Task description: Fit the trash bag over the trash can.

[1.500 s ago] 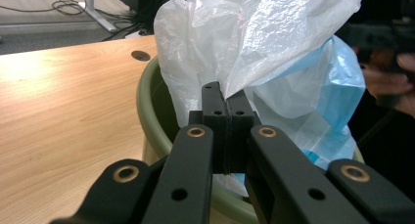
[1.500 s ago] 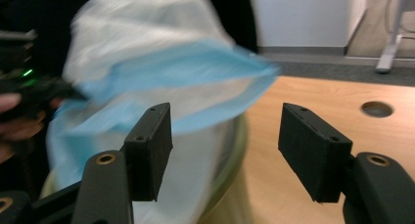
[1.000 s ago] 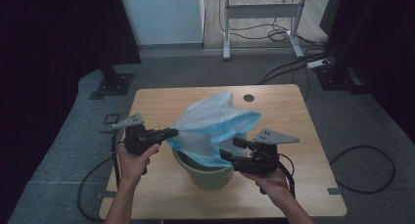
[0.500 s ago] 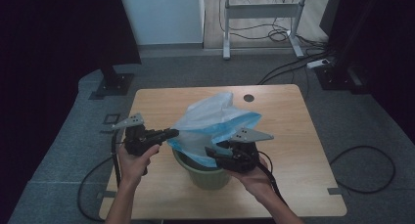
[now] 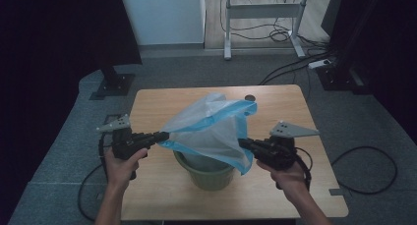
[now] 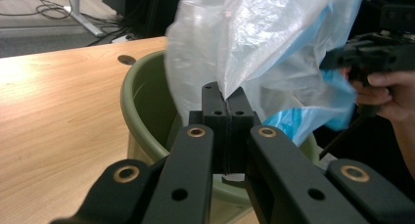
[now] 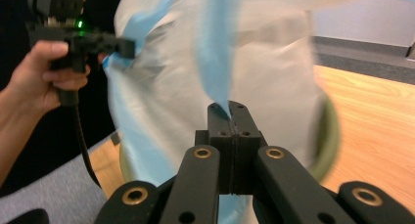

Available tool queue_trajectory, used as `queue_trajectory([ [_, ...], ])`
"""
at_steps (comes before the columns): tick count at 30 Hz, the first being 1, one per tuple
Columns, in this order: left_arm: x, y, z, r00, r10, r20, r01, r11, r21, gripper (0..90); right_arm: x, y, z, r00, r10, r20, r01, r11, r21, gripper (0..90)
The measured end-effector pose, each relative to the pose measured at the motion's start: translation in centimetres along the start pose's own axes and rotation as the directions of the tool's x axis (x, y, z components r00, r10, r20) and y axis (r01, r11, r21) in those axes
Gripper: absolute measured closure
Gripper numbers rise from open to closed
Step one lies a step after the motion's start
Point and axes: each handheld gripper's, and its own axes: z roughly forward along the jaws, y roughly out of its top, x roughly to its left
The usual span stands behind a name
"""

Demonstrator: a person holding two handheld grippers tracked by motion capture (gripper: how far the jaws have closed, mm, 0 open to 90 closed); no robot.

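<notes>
A translucent white and blue plastic bag [image 5: 211, 129] hangs stretched above a green bucket [image 5: 206, 172] on the wooden table [image 5: 162, 102]. My left gripper [image 5: 164, 135] is shut on the bag's left edge; its jaws pinch the film [image 6: 226, 98] over the bucket rim [image 6: 128, 92]. My right gripper [image 5: 242, 144] has just been closing and is now shut on the bag's right edge, a blue fold [image 7: 215, 62] caught between its jaws [image 7: 229, 108]. The other hand's gripper [image 7: 120, 45] holds the far edge of the bag.
A small dark round hole [image 5: 250, 98] sits near the table's far edge. Cables [image 5: 366, 158] trail on the grey floor right of the table. A desk frame [image 5: 260, 11] and a dark stand base [image 5: 112, 85] stand beyond the table.
My right gripper went in to the bag's right edge, closed on it and pulled it out to the right. The bag is now spread wider between both grippers above the bucket.
</notes>
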Motion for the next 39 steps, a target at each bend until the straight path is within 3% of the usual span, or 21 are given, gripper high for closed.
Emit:
queue_trajectory([
  [7, 0.4, 0.1, -1.6, 0.9997, -0.014, 0.022, 0.015, 0.9998, -0.01, 90.0, -2.5, 0.3, -2.9, 0.9933, 0.104, -0.052, -0.106, 0.993, -0.043, 89.0],
  [11, 0.9, -0.4, -1.8, 0.9992, -0.028, 0.028, 0.027, 0.9993, 0.026, 90.0, -3.2, -0.2, -2.7, 0.9894, 0.132, -0.06, -0.133, 0.991, -0.011, 89.0],
  [13, 1.1, -0.8, -1.6, 0.999, -0.035, 0.027, 0.034, 0.9985, 0.042, 90.0, -3.9, -1.0, -2.0, 0.9884, 0.144, -0.048, -0.143, 0.989, 0.03, 89.0],
  [18, 1.5, -2.1, -1.6, 0.9983, -0.05, 0.028, 0.048, 0.9968, 0.063, 90.0, -4.7, -2.9, -1.1, 0.983, 0.179, -0.042, -0.176, 0.982, 0.068, 88.9],
  [28, 1.6, -3.7, -1.4, 0.9983, -0.048, 0.034, 0.045, 0.9942, 0.098, 89.9, -4.6, -5.3, 0.1, 0.9889, 0.148, -0.015, -0.145, 0.981, 0.128, 87.9],
  [30, 1.3, -3.9, -1.4, 0.9992, -0.032, 0.025, 0.029, 0.9944, 0.102, 87.9, -4.5, -5.6, 0.2, 0.991, 0.133, -0.014, -0.13, 0.983, 0.131, 81.0],
  [32, 0.6, -3.8, -1.5, 1.0, -0.001, -0.002, 0.001, 0.9957, 0.092, 77.6, -3.9, -5.6, -0.1, 0.9954, 0.096, 0.0, -0.095, 0.99, 0.108, 64.1],
  [33, 0.1, -3.6, -1.6, 0.9992, 0.024, -0.033, -0.021, 0.9964, 0.082, 61.7, -2.8, -5.0, -0.8, 0.9982, 0.06, 0.001, -0.06, 0.996, 0.061, 52.0],
  [34, -0.4, -3.4, -1.8, 0.9972, 0.047, -0.057, -0.043, 0.9963, 0.074, 61.7, -2.8, -5.0, -0.8, 0.9982, 0.06, 0.001, -0.06, 0.996, 0.061, 52.0],
  [36, -1.5, -2.9, -2.0, 0.9925, 0.088, -0.084, -0.084, 0.9951, 0.053, 51.0, -1.4, -4.2, -1.7, 0.9999, 0.015, -0.006, -0.014, 1.0, 0.02, 42.9],
  [39, -3.2, -2.1, -2.2, 0.985, 0.146, -0.093, -0.142, 0.9888, 0.045, 41.3, 0.4, -3.0, -2.9, 0.9993, -0.035, -0.016, 0.034, 0.999, -0.012, 39.3],
])
